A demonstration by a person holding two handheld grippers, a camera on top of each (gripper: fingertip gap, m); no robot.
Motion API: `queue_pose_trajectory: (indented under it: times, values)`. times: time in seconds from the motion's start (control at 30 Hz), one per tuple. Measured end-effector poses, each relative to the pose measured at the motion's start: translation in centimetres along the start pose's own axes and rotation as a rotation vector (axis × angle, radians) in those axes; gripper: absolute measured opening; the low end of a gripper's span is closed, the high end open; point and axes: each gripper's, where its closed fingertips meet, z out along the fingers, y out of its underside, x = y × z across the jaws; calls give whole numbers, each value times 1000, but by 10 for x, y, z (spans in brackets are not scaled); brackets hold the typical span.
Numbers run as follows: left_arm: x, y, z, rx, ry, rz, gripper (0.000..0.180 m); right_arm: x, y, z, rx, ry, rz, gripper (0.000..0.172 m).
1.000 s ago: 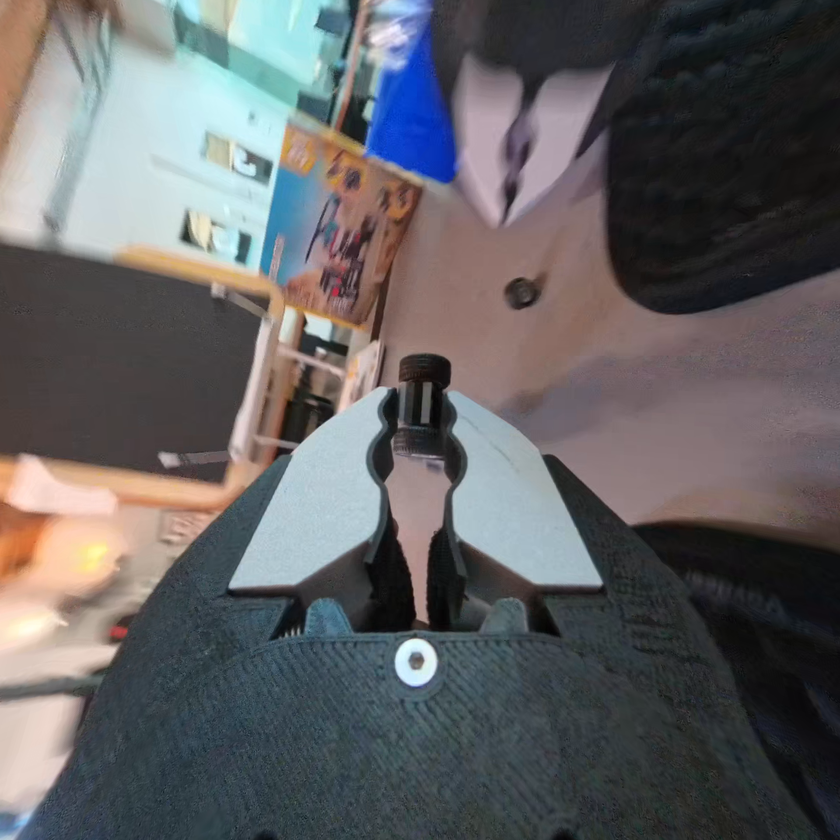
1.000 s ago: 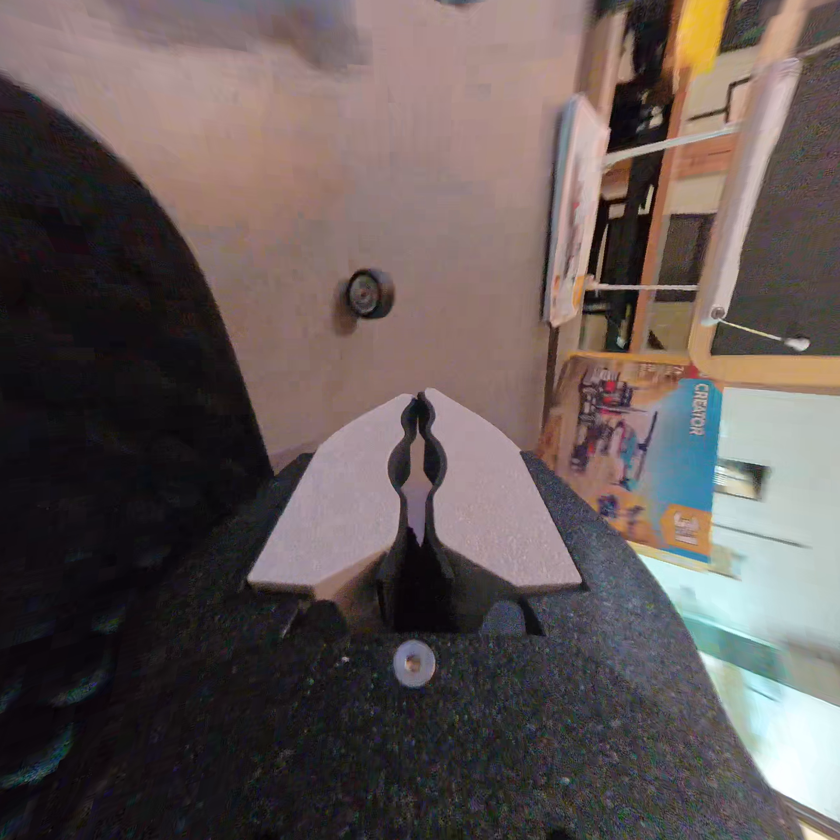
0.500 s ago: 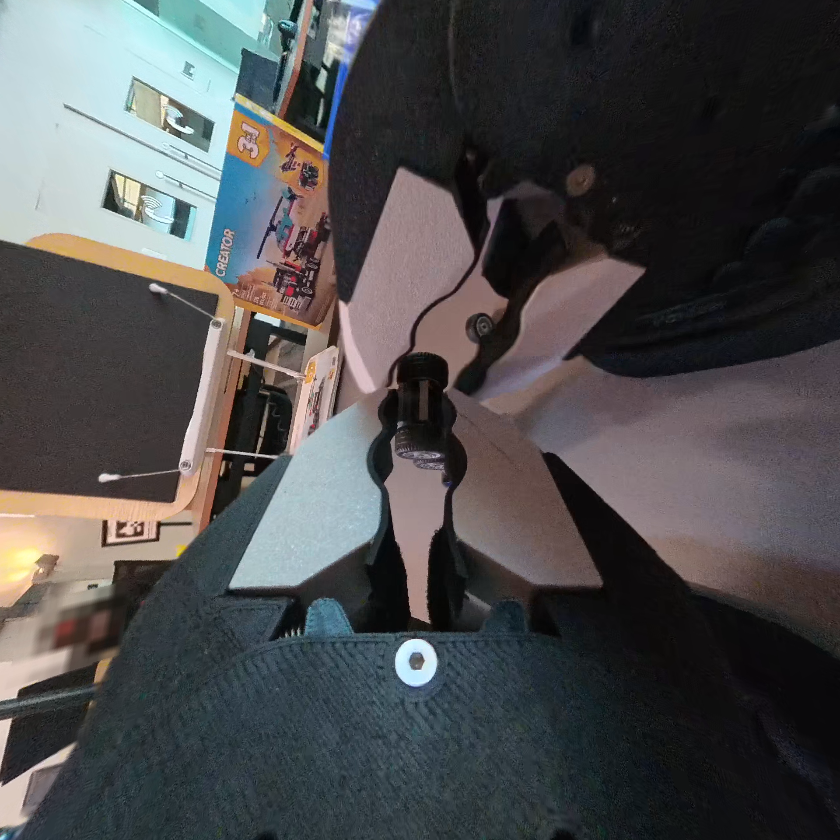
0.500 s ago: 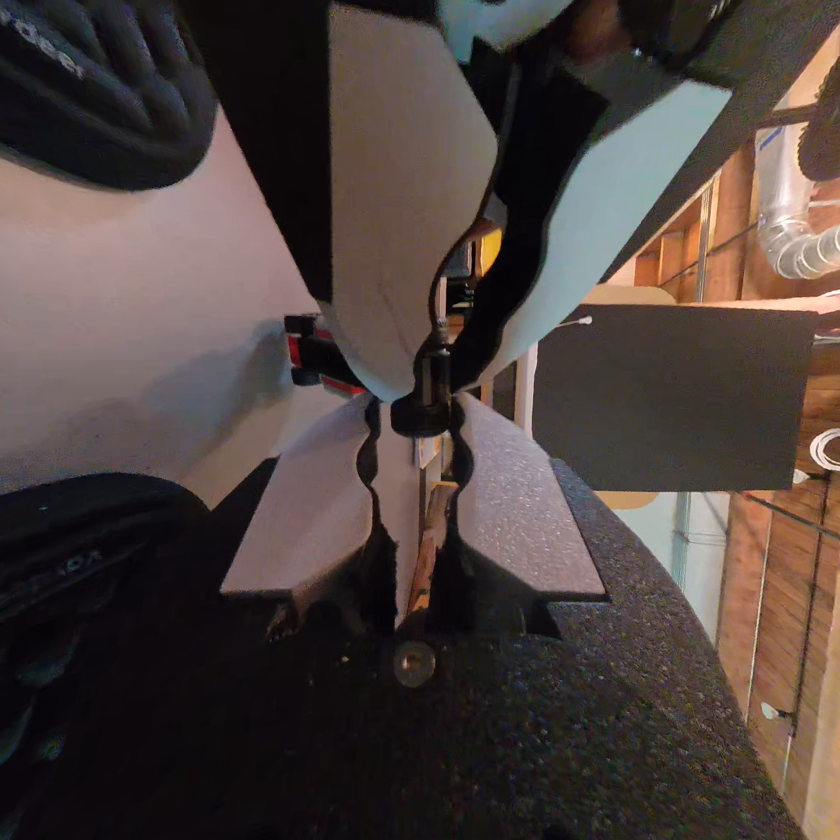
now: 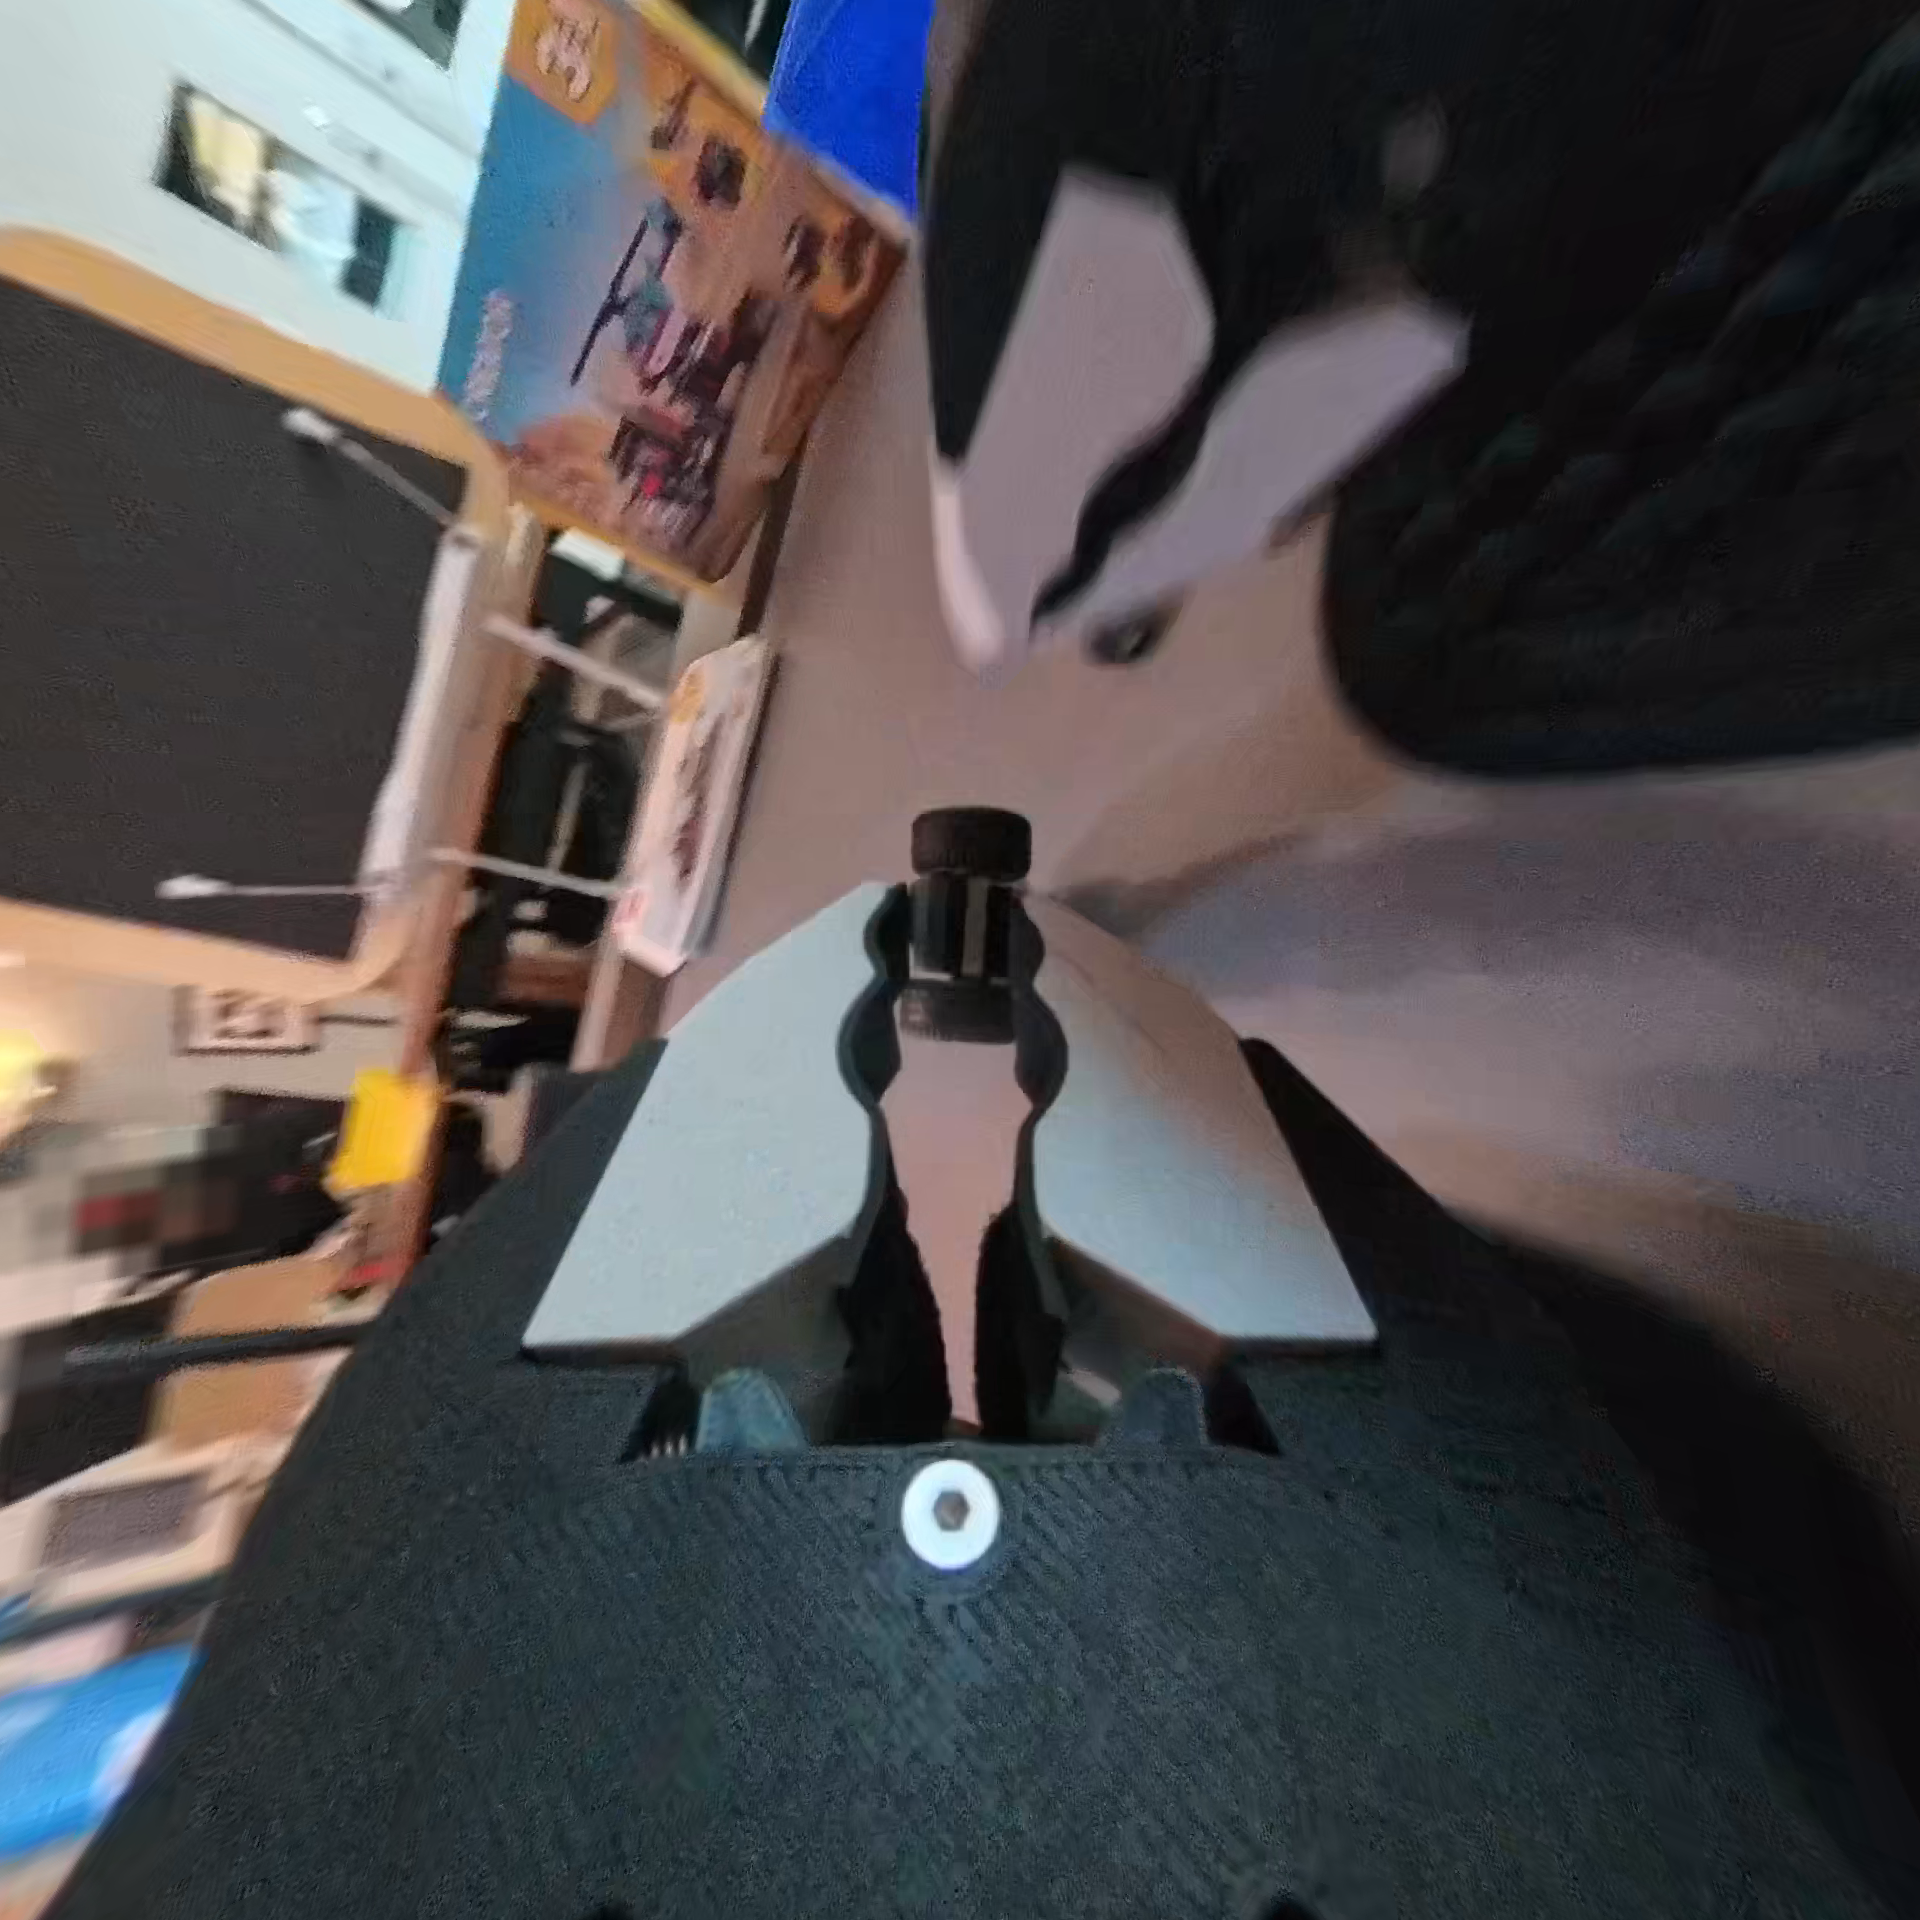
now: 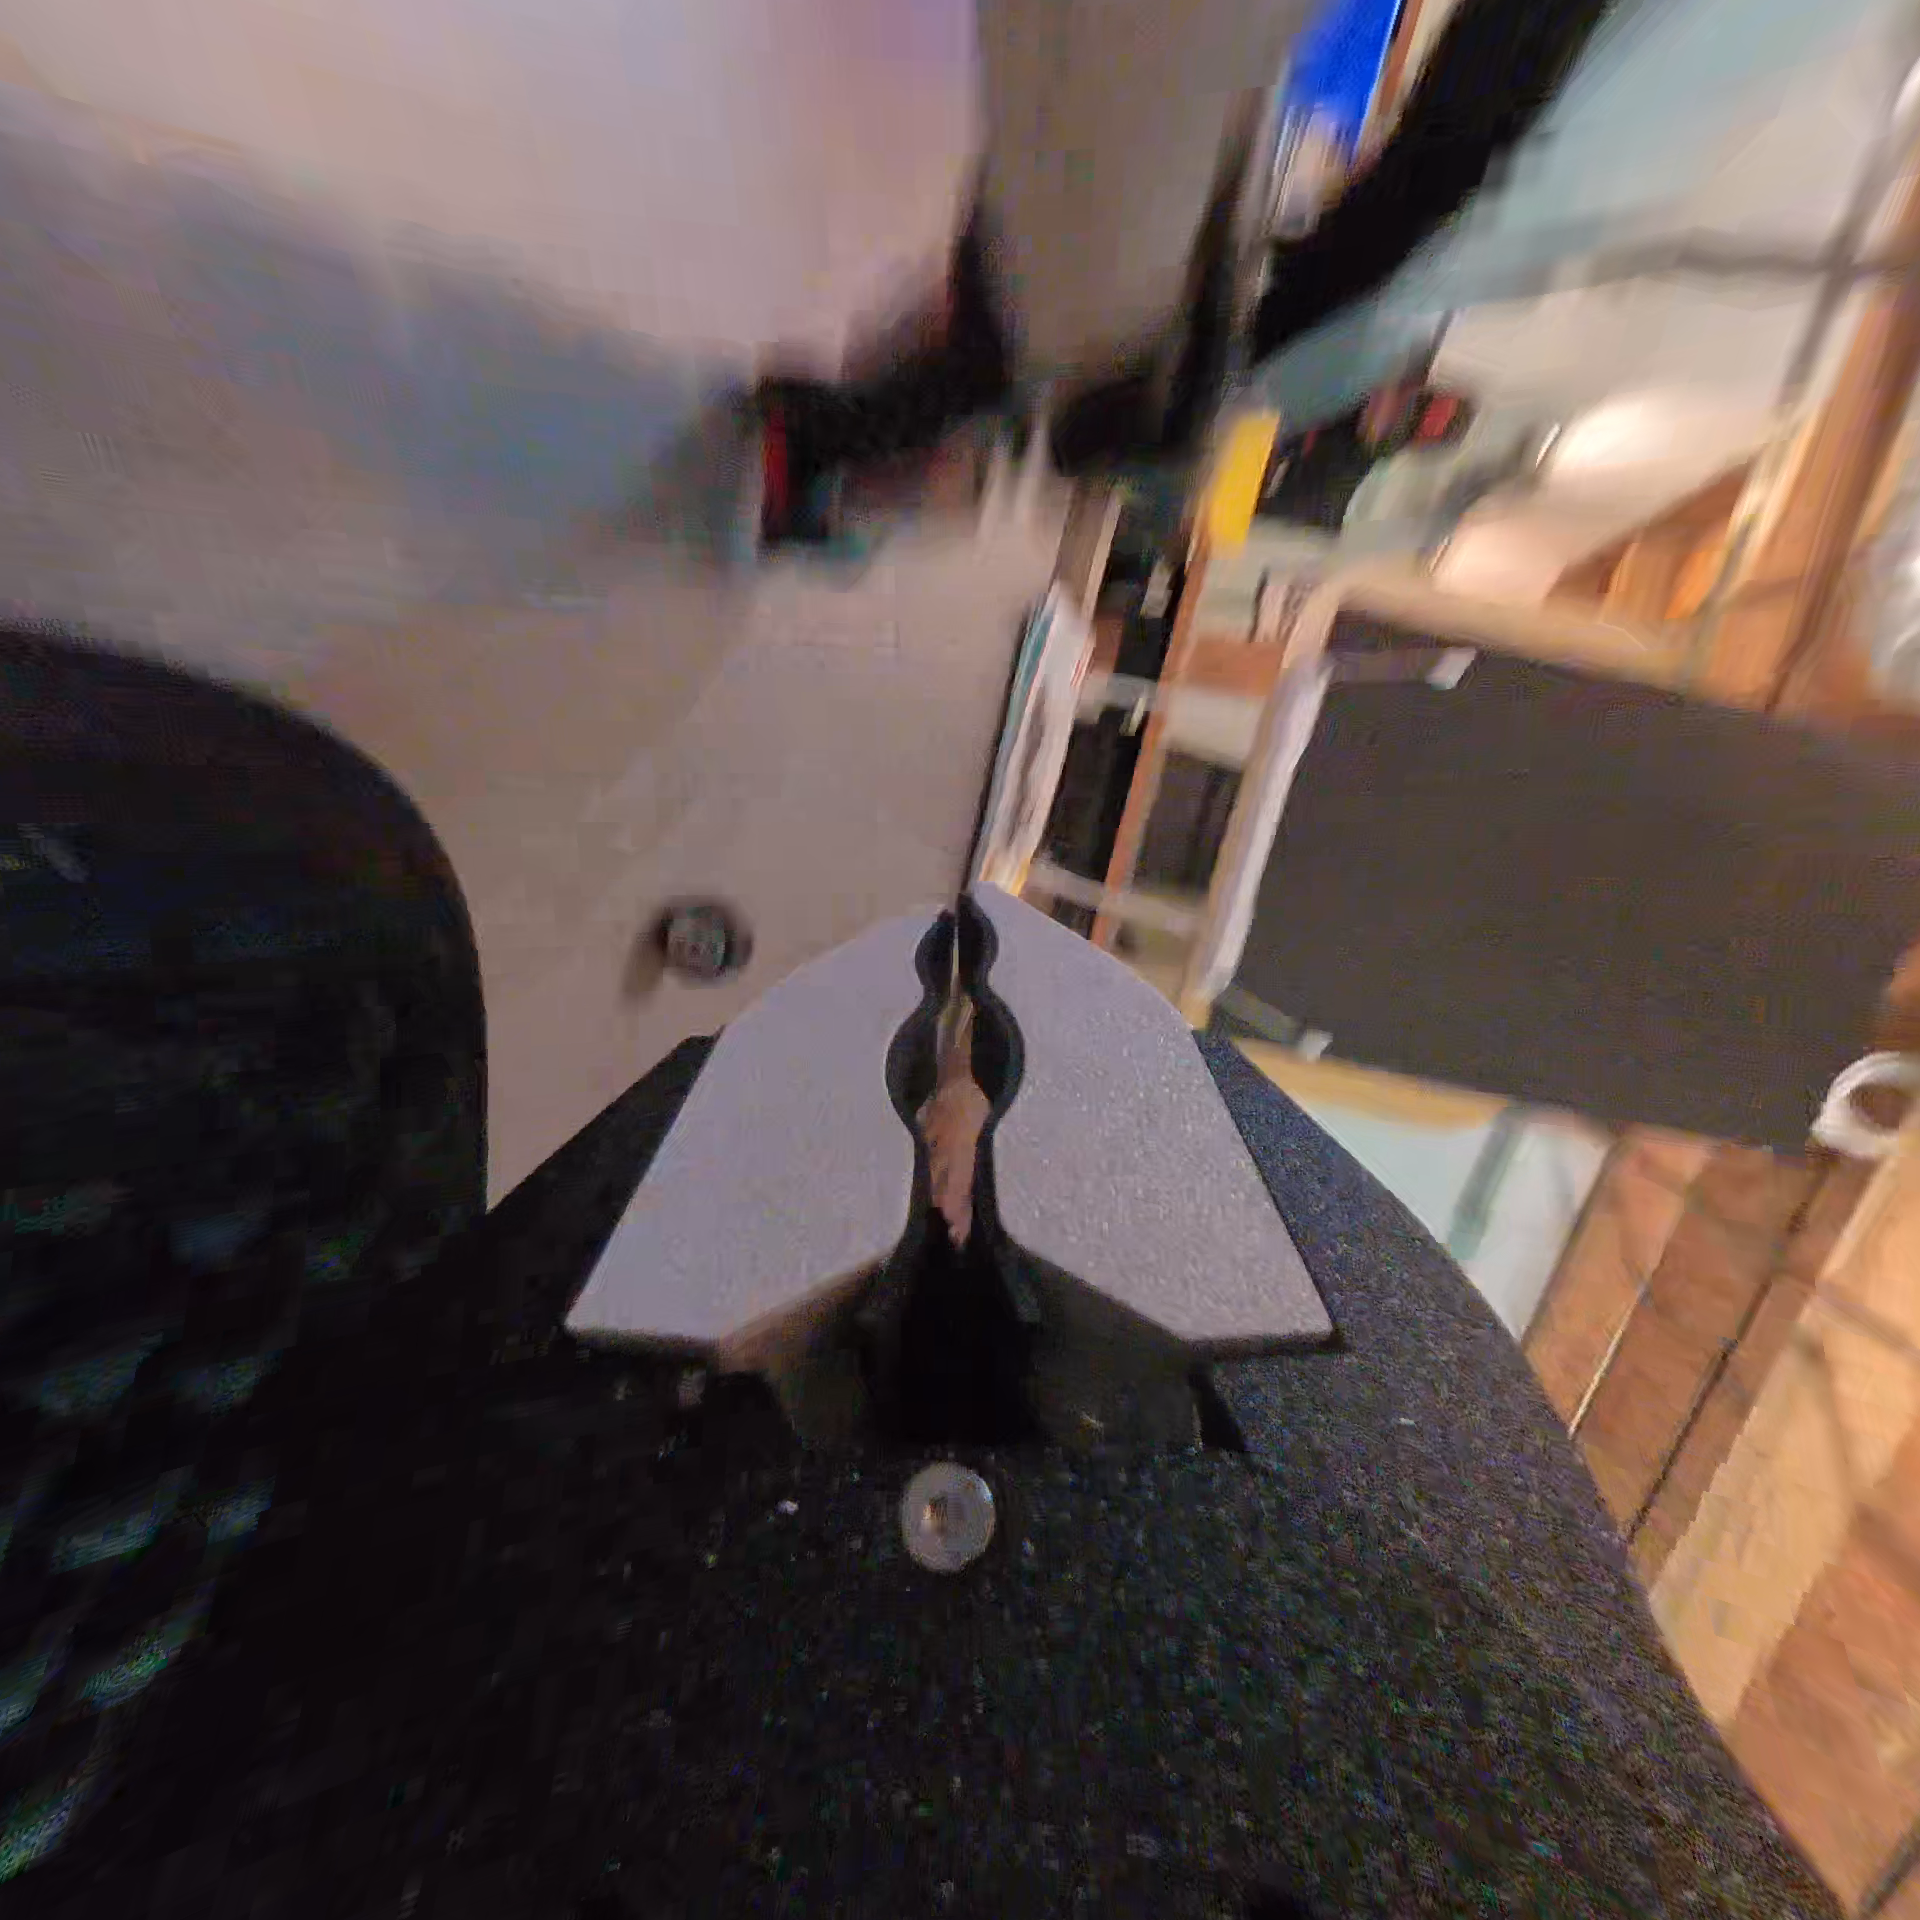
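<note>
My left gripper is shut on a small toy wheel piece: a dark block with pale stripes and a black tyre at each end. Both pads press on the block, and one tyre sticks out past the fingertips. My right gripper is shut with nothing between its pads. It also shows blurred in the left wrist view, up and away from the held piece. A single loose wheel lies on the pale table to the left of my right fingertips. It shows in the left wrist view too.
A blurred red and black toy part lies farther off on the table. A colourful toy box and a booklet stand at the table's edge. A black board in a wooden frame is behind them. A dark sleeve fills the upper right. There is about 7 cm between the tips of the two grippers.
Half a second ago my right gripper stood open around the outer tyre of the piece in my left gripper. It has drawn away and shut on nothing. The left grasp is unchanged.
</note>
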Motion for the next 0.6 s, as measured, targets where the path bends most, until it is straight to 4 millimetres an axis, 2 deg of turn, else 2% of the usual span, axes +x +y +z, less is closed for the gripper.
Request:
queue_pose_trajectory:
  times: [0.03,0.07,0.1,0.17,0.2,0.23,0.27,0.3,0.47,0.6]
  values:
    - [-17,23,-9,-79,-77,-5,18,-14,42,4,-97,-60,77,0]
    - [-24,40,-17,-84,-76,-96,17,-14,57,-3,-93,-58,144,0]
    - [-22,42,-21,-46,-32,-199,17,-4,38,-15,17,-34,233,0]
    - [-17,26,-19,-14,-31,-166,18,17,-20,-34,231,23,283,5]
    - [-14,15,-17,9,-26,-149,18,22,-37,-37,256,56,248,16]
    - [-12,7,-15,36,-16,-154,18,26,-48,-36,259,84,227,39]
    - [-10,3,-14,49,-7,-165,18,28,-54,-33,259,92,239,57]
    - [-10,2,-13,46,-4,-168,18,27,-59,-29,262,83,264,65]
    - [-6,-5,-14,39,17,-170,18,29,-68,-20,239,165,150,51]
    - [-7,-9,-10,30,17,-188,18,33,-65,-17,177,219,96,43]
